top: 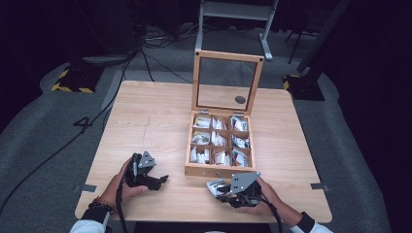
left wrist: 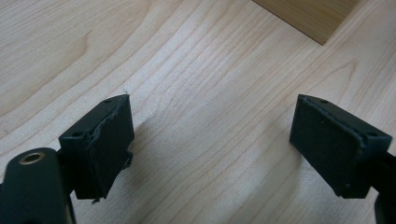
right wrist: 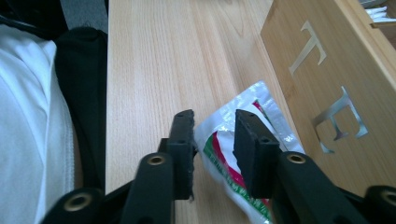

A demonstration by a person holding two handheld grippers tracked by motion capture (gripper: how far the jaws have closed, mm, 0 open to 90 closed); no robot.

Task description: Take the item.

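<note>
The right gripper (right wrist: 215,140) is seen with its jaws narrowly apart around a small foil sachet (right wrist: 224,140), silver with red and green print; whether the pads actually press it cannot be told. The sachet lies on the wooden table (top: 155,121) at the near edge, just beside the front wall of an open wooden tea box (top: 219,170), whose nine compartments are packed with similar sachets and whose glass lid (top: 227,80) stands upright at the far side. The left gripper (left wrist: 210,140), near left of the box, is held with its jaws wide apart over bare wood. The sachet is judged light, thin, crinkly and slippery, best pinched across a flat sealed edge
</note>
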